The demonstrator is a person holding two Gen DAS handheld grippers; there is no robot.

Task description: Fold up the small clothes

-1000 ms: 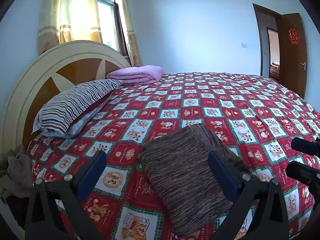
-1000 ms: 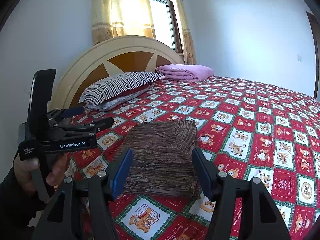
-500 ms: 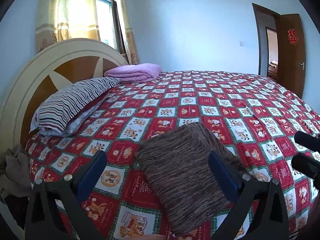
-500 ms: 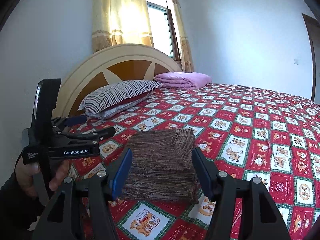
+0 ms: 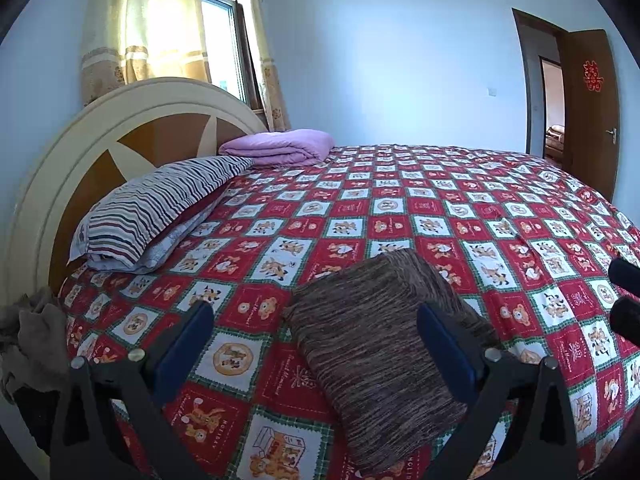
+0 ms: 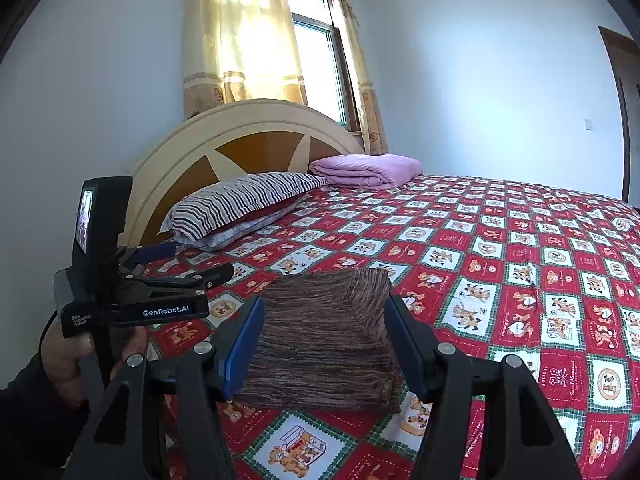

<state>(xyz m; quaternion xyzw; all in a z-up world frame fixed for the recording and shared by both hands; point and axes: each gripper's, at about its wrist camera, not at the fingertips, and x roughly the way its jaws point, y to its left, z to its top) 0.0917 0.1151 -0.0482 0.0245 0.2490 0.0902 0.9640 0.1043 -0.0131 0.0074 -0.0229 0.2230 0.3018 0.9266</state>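
A folded brown knitted garment (image 5: 376,340) lies flat on the red patterned bedspread (image 5: 400,216), near the front edge of the bed. My left gripper (image 5: 314,310) hovers over its near left side, open, with nothing between the blue pads. In the right wrist view the same garment (image 6: 324,340) shows beyond my right gripper (image 6: 325,304), which is open and not touching it. The left gripper (image 6: 192,264) appears there at the left, held by a hand (image 6: 68,360). The right gripper's tips (image 5: 624,294) show at the right edge of the left wrist view, apart from the garment.
A striped pillow (image 5: 160,208) and a folded pink quilt (image 5: 280,148) lie by the round headboard (image 5: 120,120). A crumpled grey-brown cloth (image 5: 32,332) hangs off the bed's left edge. A brown door (image 5: 592,112) stands open at the far right.
The garment lies as before and nothing was taken hold of. Both grippers stay open; the right one has only drifted slightly.
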